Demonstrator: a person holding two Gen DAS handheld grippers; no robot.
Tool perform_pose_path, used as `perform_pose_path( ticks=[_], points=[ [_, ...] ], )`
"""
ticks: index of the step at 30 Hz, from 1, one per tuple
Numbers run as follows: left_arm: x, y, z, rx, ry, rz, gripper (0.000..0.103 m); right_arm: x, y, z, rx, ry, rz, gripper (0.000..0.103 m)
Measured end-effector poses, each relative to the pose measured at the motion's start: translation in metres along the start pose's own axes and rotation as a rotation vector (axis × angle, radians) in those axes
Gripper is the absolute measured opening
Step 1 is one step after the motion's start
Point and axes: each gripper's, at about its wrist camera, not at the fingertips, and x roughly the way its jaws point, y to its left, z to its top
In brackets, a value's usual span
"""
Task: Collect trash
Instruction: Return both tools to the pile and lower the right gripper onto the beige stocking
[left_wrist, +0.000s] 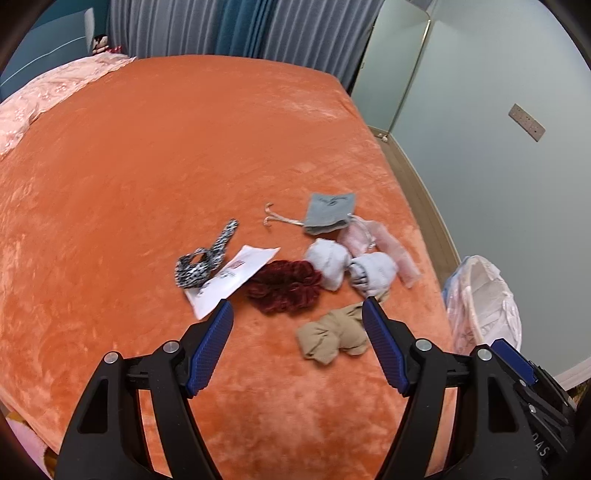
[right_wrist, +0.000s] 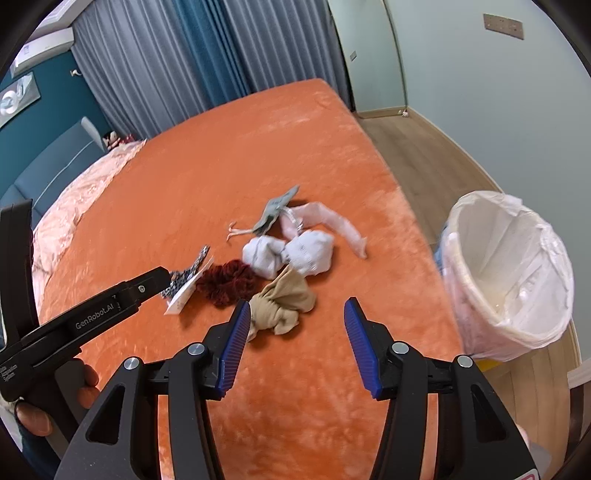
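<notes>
On an orange bedspread (left_wrist: 147, 184) lies a cluster of small items: a white paper wrapper (left_wrist: 236, 278), a dark red scrunchie (left_wrist: 284, 286), a beige balled stocking (left_wrist: 334, 334), two white sock balls (left_wrist: 351, 267), a grey folded cloth (left_wrist: 328, 214), a pink strip (left_wrist: 388, 243) and a black-and-white band (left_wrist: 207, 258). My left gripper (left_wrist: 297, 306) is open and empty, just short of the scrunchie. My right gripper (right_wrist: 295, 306) is open and empty, beside the beige stocking (right_wrist: 282, 301). A bin lined with a white bag (right_wrist: 506, 273) stands on the floor right of the bed.
The bed's right edge drops to a wooden floor (right_wrist: 417, 155) beside a pale wall. A pink quilt (left_wrist: 48, 96) lies at the bed's far left. Curtains (left_wrist: 221, 26) hang behind. The left gripper's body (right_wrist: 92, 317) crosses the right wrist view at the lower left.
</notes>
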Motion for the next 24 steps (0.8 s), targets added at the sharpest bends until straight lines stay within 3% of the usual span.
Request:
perform_pose_path(
  ticks=[16,24],
  points=[
    [0.055,0.057,-0.007,-0.049,0.101,0.058,0.068,0.079,0.027,-0.009,-0.005,0.136,-0.006,0.052],
    [0.085,0.072,-0.004,-0.08,0.146,0.05,0.051,0.12,0.029,-0.008,0.011,0.195,-0.024,0.052]
  ],
)
